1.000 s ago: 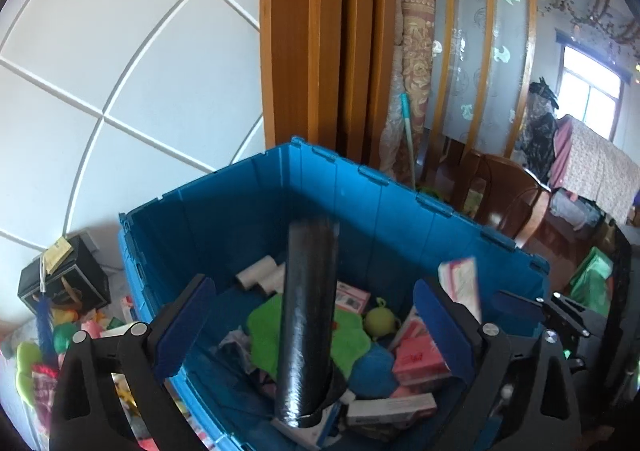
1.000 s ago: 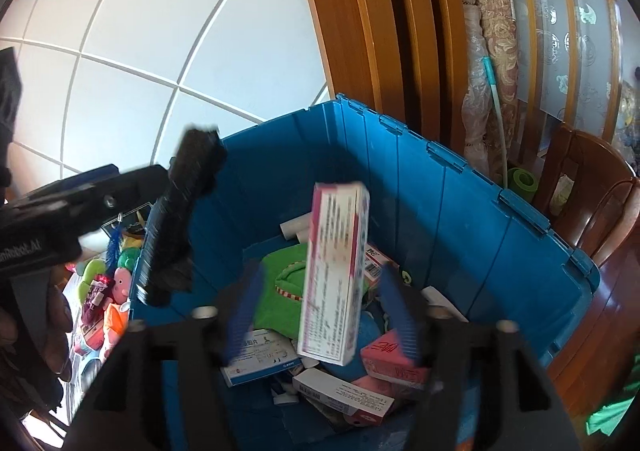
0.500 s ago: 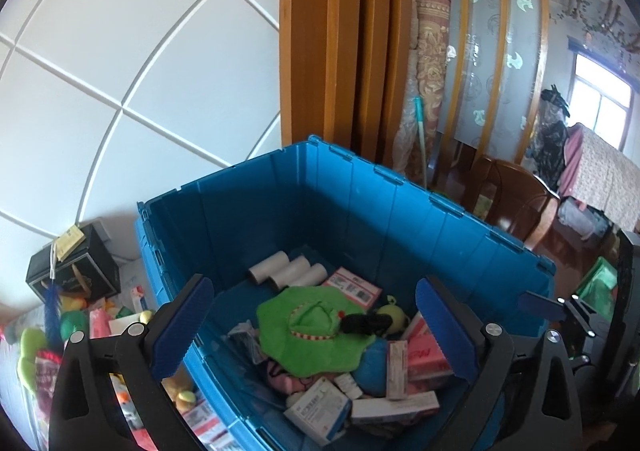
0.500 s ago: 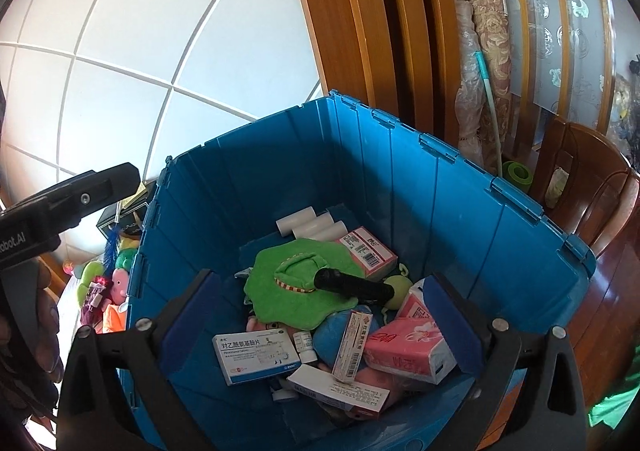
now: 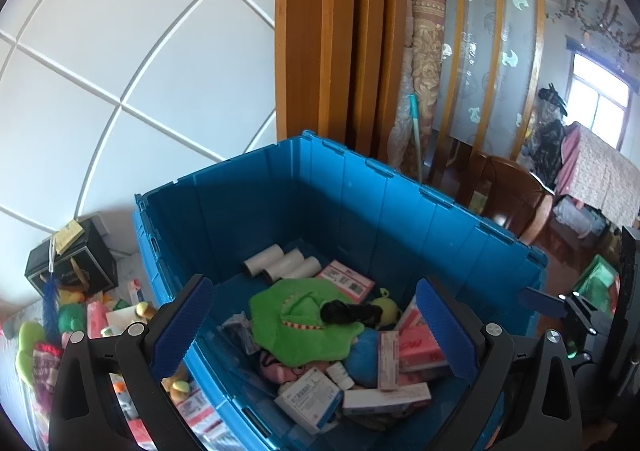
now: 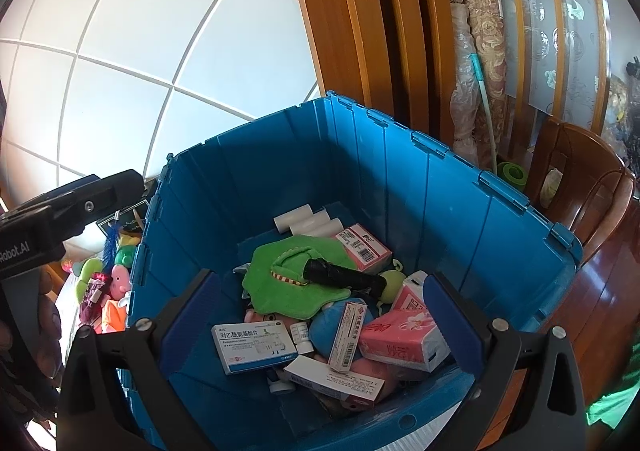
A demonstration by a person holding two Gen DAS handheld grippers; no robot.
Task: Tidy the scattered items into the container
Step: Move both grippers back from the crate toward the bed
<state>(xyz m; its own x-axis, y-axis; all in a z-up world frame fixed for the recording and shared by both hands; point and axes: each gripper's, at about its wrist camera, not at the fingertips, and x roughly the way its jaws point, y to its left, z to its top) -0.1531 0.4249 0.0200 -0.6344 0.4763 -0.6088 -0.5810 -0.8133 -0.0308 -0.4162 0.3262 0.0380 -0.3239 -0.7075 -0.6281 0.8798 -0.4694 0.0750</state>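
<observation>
Left wrist view showed the big blue crate (image 5: 360,203) against the tiled wall, and both hand-held tools hung above its near rim with nothing in them. The left gripper (image 5: 316,323) had its blue pads spread wide and empty; the right gripper (image 6: 320,315) stood just as wide, also empty.

A second before, a black flashlight was falling upright between the left pads and a pink-and-white medicine box was dropping between the right ones. By this moment both had landed. The black flashlight (image 6: 344,277) lay on its side across the green plush toy (image 6: 296,279), its far end touching a small green ball-like toy. The narrow medicine box (image 6: 347,335) leaned on its edge between the blue plush and the pink tissue pack (image 6: 400,339), with the white-and-blue tablet box (image 6: 254,345) just beside them. From half a second earlier the contents looked unmoved, so the pile had settled.

I judged that delivery done, yet the job unfinished: outside the crate's left wall a heap of scattered toys (image 5: 68,323) and packets lay on the surface, near a black box (image 5: 72,263). The next reach would likely go there.
</observation>
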